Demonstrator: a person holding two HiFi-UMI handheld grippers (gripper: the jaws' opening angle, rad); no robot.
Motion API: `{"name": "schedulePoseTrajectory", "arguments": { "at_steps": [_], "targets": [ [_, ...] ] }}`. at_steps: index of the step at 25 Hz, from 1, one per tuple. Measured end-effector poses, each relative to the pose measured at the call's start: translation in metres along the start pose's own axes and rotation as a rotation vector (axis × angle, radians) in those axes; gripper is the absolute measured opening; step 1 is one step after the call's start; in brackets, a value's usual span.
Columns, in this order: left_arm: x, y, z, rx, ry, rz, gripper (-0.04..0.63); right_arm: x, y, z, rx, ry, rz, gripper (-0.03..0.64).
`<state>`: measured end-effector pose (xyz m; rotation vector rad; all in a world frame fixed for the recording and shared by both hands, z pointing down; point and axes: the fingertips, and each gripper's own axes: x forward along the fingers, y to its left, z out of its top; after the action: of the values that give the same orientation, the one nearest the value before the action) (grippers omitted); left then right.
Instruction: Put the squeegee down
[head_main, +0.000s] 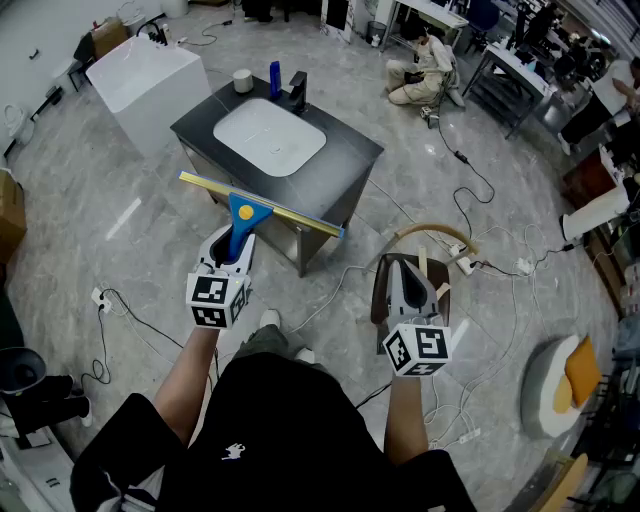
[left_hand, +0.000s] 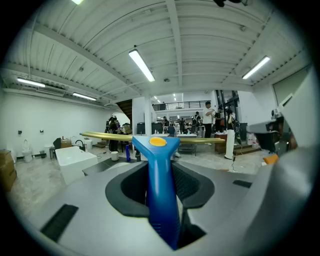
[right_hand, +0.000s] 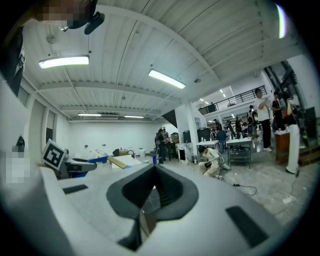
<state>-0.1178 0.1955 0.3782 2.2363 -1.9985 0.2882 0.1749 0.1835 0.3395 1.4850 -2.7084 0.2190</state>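
Note:
The squeegee (head_main: 243, 214) has a blue handle with a yellow dot and a long yellow blade held crosswise in the air, in front of the sink cabinet. My left gripper (head_main: 234, 246) is shut on the blue handle (left_hand: 160, 185), which runs straight out between the jaws; the blade (left_hand: 100, 136) lies level beyond them. My right gripper (head_main: 405, 276) hangs to the right above the floor, shut with nothing in it (right_hand: 150, 197). In the right gripper view the left gripper and the squeegee (right_hand: 117, 162) show at the left.
A black-topped cabinet (head_main: 345, 150) carries a white basin (head_main: 270, 137), a dark faucet (head_main: 297, 90), a blue bottle (head_main: 274, 78) and a white cup (head_main: 242, 80). A white box (head_main: 148, 72) stands behind it. Cables (head_main: 470, 265) trail over the floor; a person (head_main: 420, 68) sits at the back.

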Motion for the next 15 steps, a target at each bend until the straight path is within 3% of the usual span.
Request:
{"name": "schedulePoseTrajectory", "arguments": {
  "at_steps": [15],
  "targets": [
    [-0.012,-0.001,0.009,0.011,-0.013,0.021,0.126,-0.002,0.01,0.004,0.023,-0.018,0.05,0.002]
  ]
}}
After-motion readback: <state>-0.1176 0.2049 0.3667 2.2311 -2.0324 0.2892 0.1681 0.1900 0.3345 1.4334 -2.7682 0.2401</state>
